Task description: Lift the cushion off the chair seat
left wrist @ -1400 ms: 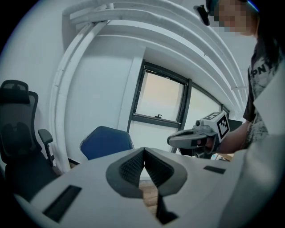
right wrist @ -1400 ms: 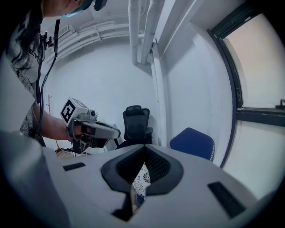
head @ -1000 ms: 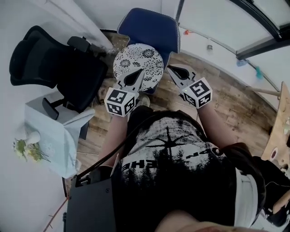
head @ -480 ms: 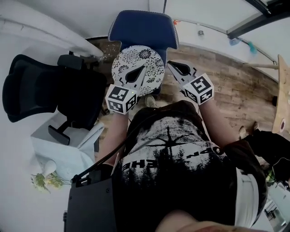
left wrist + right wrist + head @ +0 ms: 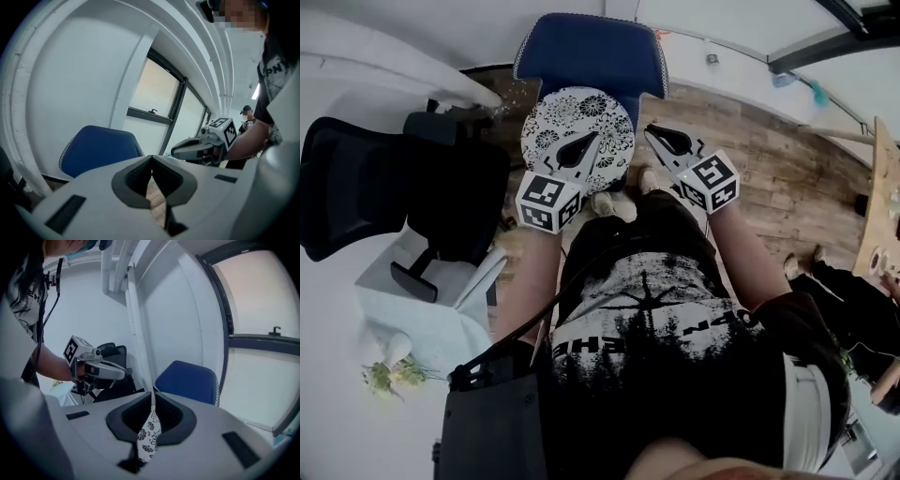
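Where the blue chair [image 5: 591, 52] stands on the wooden floor [image 5: 787, 178], one round floral cushion [image 5: 567, 120] lies on its seat; left gripper [image 5: 593, 138], jaws closed together, empty, over the cushion's middle; right gripper [image 5: 649, 129], jaws likewise closed, nothing held, just beside the cushion's right edge; black office chair [image 5: 384, 187] at left.
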### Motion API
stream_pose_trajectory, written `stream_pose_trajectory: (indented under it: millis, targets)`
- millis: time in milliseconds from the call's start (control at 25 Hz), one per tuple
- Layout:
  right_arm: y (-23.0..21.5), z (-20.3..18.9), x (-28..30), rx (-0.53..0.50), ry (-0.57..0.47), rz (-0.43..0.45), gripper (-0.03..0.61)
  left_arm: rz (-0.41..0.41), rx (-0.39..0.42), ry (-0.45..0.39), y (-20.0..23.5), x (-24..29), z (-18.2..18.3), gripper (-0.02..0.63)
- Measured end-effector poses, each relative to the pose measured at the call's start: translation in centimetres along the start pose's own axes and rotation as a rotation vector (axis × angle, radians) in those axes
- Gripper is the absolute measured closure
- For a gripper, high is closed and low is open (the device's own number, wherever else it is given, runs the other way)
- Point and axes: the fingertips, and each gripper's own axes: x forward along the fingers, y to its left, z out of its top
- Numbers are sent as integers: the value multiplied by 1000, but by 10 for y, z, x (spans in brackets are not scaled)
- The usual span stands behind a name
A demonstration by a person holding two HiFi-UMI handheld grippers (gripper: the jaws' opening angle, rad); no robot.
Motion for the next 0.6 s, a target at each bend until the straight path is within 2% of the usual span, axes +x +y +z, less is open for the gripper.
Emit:
stream_pose_trajectory:
  millis: [280,440,600]
  targets:
    - [-31,-40,40,16,112,44,552,45,-69,20,17,28,-21,598]
    - [-37,-68,64,45,171,78,482,64,-96,28,30,45,-35,598]
    - [-44,-110,92,59,243,75,423,75,-97,54,46,57,-53,598]
